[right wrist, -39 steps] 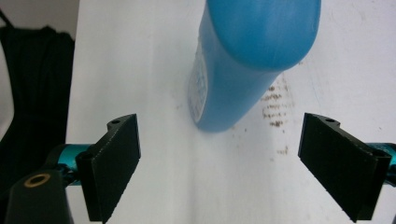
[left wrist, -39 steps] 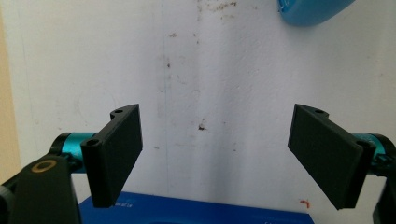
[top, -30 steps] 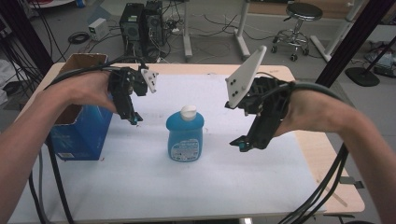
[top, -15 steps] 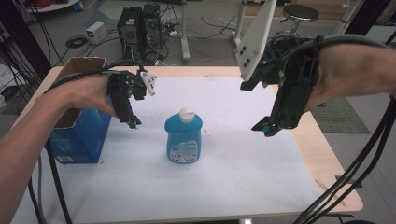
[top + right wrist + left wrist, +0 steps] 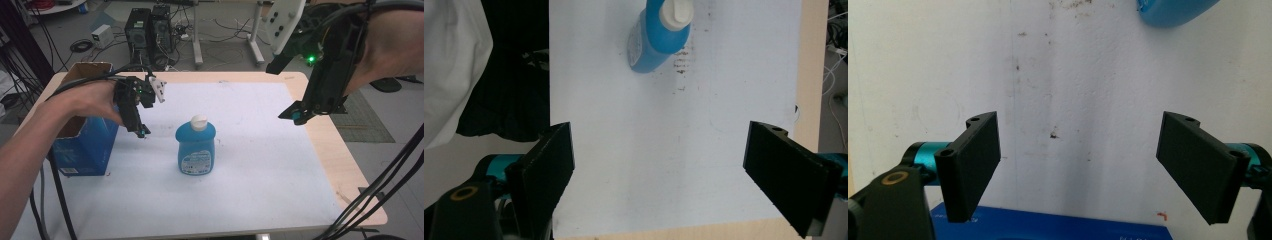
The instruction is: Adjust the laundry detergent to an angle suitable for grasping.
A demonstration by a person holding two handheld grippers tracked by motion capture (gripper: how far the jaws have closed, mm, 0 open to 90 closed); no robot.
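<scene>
A blue soap bottle (image 5: 196, 145) with a white cap stands upright in the middle of the white-covered table (image 5: 250, 200). My left gripper (image 5: 141, 132) hovers just left of the bottle, beside an open blue cardboard box (image 5: 85, 145); its jaws are open and empty. In the left gripper view my left gripper (image 5: 1080, 125) points down at the cover, with the bottle's edge (image 5: 1173, 10) at the top and the box (image 5: 1048, 225) at the bottom. My right gripper (image 5: 299, 114) is held high at the right, open and empty. In the right gripper view my right gripper (image 5: 659, 135) looks down on the bottle (image 5: 659, 35).
The table's bare wooden border (image 5: 345, 170) runs along the right side. Computer towers (image 5: 150, 30) and cables lie on the floor behind the table. Thick cables trail from both grippers across the left and right table edges.
My right gripper has risen and swung away from the bottle, up and to the right. The left gripper and the bottle have stayed where they were.
</scene>
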